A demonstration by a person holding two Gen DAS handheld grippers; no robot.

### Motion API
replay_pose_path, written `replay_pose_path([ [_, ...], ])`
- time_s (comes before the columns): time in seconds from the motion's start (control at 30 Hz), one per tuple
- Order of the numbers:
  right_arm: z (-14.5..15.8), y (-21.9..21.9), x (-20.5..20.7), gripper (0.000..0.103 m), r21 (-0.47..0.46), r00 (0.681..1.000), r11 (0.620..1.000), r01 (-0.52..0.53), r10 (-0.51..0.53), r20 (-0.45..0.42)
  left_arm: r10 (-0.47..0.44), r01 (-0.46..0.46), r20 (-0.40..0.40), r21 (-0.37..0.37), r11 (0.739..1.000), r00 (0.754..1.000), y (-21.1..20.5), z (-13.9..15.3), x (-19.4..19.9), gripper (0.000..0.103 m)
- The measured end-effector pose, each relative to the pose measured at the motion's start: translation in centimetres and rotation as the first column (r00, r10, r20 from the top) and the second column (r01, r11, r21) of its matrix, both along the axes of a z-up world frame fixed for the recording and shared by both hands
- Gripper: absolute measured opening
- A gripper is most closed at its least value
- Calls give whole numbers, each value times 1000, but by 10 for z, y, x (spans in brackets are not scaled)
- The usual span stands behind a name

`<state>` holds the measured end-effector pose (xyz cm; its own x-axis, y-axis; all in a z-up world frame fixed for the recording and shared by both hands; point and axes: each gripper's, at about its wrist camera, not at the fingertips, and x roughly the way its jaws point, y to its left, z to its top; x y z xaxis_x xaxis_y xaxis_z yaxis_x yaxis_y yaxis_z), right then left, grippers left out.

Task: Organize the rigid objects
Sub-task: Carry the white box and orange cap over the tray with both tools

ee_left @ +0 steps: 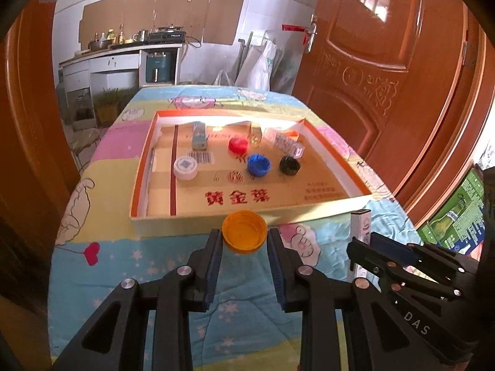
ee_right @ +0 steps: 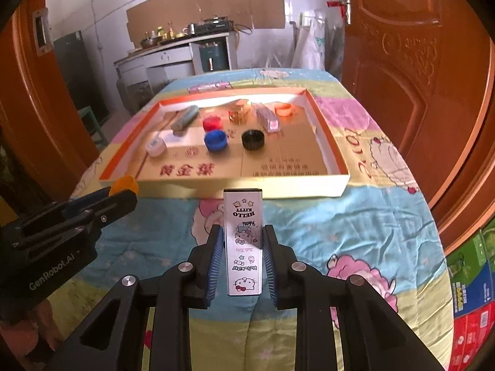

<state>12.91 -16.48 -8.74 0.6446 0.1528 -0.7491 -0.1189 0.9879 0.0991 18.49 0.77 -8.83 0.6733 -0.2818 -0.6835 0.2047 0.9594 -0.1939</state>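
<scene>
Two grips: we see both clamped.
Left fingers [ee_left: 244, 239]: on orange cap [ee_left: 244, 232].
Right fingers [ee_right: 243, 247]: on "HELLO KITTY" box [ee_right: 243, 241].
Tray [ee_left: 340, 167]: red characters.

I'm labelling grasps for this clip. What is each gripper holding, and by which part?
Left gripper: orange bottle cap, pinched across its rim. Right gripper: white Hello Kitty box, clamped on its long side edges at about mid-length.

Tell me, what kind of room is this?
Most likely a kitchen in a home. A stove and bottles stand on a counter at the back, beside a carved wooden door, and the table wears a cartoon-print cover.
</scene>
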Motion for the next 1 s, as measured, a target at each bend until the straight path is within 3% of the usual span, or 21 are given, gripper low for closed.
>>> replay_pose_path([
  [0.23,14,-6,5,26,45,1000,999,-15,14,23,0,0,37,-8,1000,999,0,15,-1,30],
  [0.73,53,-21,34,26,34,994,999,0,-4,108,13,-12,65,-15,1000,998,-2,35,26,30],
  [1.0,56,-30,61,26,36,994,999,14,-17,108,30,-29,55,-19,999,998,-3,35,47,30],
])
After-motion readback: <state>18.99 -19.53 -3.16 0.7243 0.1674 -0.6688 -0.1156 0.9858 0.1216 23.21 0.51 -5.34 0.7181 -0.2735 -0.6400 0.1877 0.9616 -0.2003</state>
